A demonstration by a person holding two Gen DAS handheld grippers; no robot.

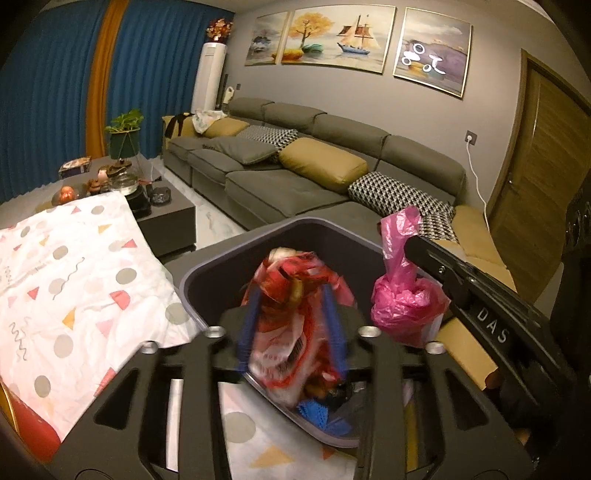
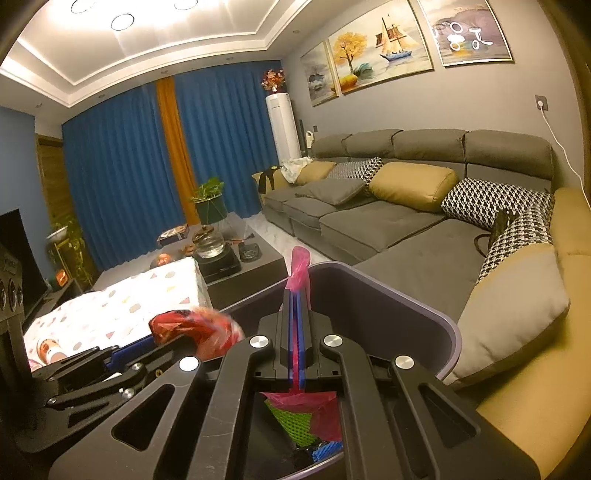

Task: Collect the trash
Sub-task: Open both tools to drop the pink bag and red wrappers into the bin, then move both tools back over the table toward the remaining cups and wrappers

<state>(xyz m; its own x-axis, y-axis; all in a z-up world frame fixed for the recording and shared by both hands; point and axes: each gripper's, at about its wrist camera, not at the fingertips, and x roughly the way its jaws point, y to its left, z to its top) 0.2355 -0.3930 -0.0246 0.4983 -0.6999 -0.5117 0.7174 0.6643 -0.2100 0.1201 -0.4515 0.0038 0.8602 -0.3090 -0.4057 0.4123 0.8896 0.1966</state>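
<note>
My left claw (image 1: 291, 325) is spread, a crumpled red and white plastic bag (image 1: 295, 325) loose between its fingers above the grey plastic bin (image 1: 207, 273). My right claw (image 2: 294, 332) pinches a knotted pink plastic bag (image 1: 406, 299) over the same bin.

Warm indoor light is filling both views, coming from the ceiling lights (image 2: 122, 21), which are glaring white in the right wrist view. The fisheye lens is bending the walls and curtains (image 1: 44, 92) and darkening the corners. Motion blur is smearing the red bag (image 1: 295, 325) in both views, while the sofa (image 2: 388, 221) is staying fairly sharp.
</note>
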